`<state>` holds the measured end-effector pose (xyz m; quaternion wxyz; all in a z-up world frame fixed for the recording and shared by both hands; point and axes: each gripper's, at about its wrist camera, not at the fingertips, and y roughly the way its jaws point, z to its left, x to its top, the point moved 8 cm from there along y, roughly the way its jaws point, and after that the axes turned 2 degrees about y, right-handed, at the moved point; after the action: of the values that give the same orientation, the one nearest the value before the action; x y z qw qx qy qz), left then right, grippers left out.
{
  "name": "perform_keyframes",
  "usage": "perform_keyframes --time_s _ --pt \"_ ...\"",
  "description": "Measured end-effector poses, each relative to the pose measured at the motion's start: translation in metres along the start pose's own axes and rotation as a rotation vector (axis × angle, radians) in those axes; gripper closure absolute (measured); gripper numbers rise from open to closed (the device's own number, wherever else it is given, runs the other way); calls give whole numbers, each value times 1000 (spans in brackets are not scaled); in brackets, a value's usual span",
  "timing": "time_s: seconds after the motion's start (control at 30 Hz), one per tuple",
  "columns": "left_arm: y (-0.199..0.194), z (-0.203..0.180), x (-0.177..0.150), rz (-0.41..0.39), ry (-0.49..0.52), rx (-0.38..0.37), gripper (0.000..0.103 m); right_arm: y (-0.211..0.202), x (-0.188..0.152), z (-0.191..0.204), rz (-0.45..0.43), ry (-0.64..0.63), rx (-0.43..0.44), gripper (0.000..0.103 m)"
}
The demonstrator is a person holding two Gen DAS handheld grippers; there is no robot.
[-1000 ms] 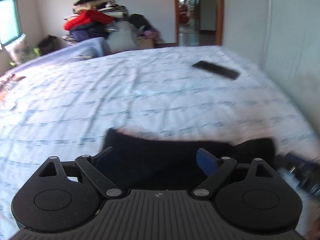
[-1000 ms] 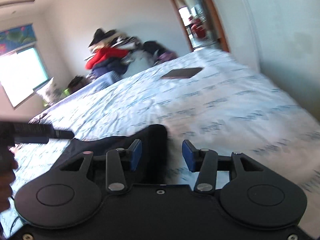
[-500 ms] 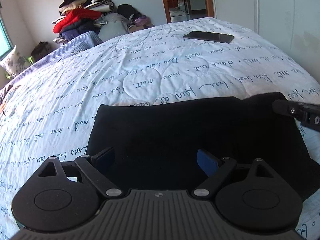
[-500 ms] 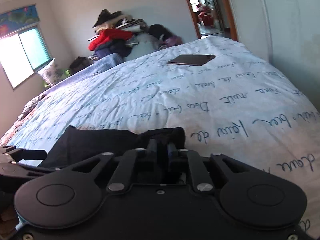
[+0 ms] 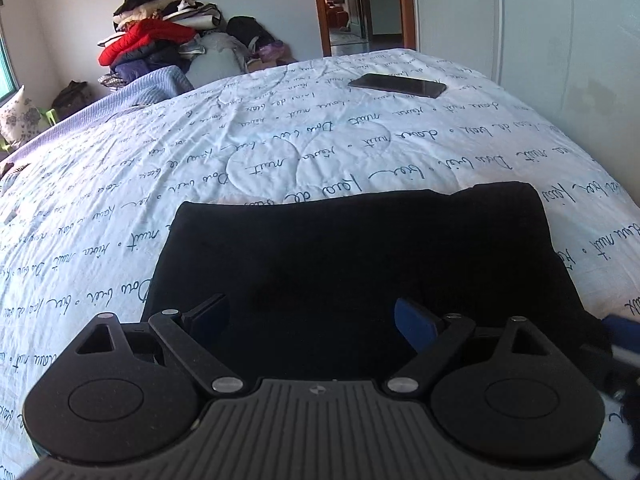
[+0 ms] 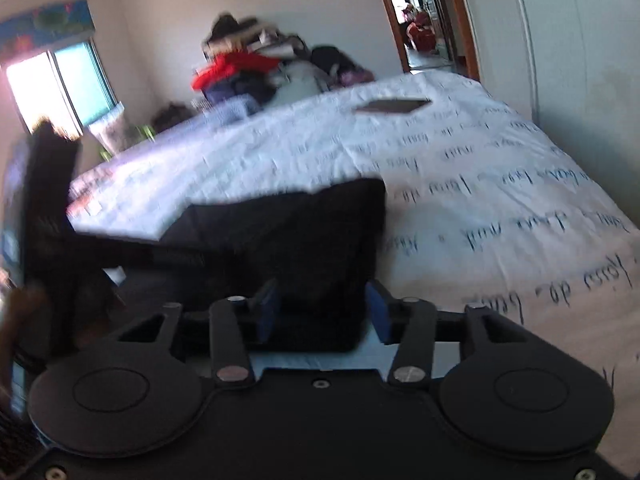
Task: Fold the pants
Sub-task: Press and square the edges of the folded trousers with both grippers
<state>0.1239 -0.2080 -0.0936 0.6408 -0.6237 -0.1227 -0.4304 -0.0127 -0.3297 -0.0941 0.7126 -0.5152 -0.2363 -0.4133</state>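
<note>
The black pants point(image 5: 352, 248) lie folded in a flat rectangle on the white bedspread with script writing point(image 5: 280, 152). My left gripper point(image 5: 312, 316) is open and empty, hovering over the pants' near edge. In the right wrist view, which is blurred, the pants point(image 6: 304, 232) show as a thick folded stack. My right gripper point(image 6: 322, 308) is open, its blue pads on either side of the stack's near right corner, not gripping it. The left gripper's body point(image 6: 48, 208) shows at the left edge of that view.
A dark phone point(image 5: 396, 85) lies on the far right of the bed. A heap of clothes point(image 5: 160, 44) is piled beyond the bed's far end. A wall point(image 5: 568, 40) runs along the right side, with a doorway point(image 5: 360, 4) behind.
My right gripper was shut on the pants' corner half a second ago and is now open. The left gripper stays open over the pants. The pants now lie flat.
</note>
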Motion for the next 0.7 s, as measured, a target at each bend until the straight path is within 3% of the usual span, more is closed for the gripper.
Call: perform_keyframes --time_s 0.1,0.2,0.33,0.43,0.53,0.6,0.7 --pt "0 0 -1 10 0 10 10 -2 1 6 -20 -39 -42 53" --pt "-2 2 1 14 -18 13 11 -8 4 18 -72 -241 -224 49" --pt "-4 3 0 6 -36 21 11 -13 6 28 -69 -231 -130 50" --pt "-3 -1 -1 13 -42 8 12 1 -2 24 -28 -215 -105 52" --pt "-2 -6 -1 6 -23 26 12 8 -6 23 -25 -203 -88 63" --pt "-3 -7 -1 3 -9 38 11 5 -5 25 -45 -239 -132 82" --pt "-5 -7 0 4 -16 34 11 -2 -3 25 -55 -241 -141 91"
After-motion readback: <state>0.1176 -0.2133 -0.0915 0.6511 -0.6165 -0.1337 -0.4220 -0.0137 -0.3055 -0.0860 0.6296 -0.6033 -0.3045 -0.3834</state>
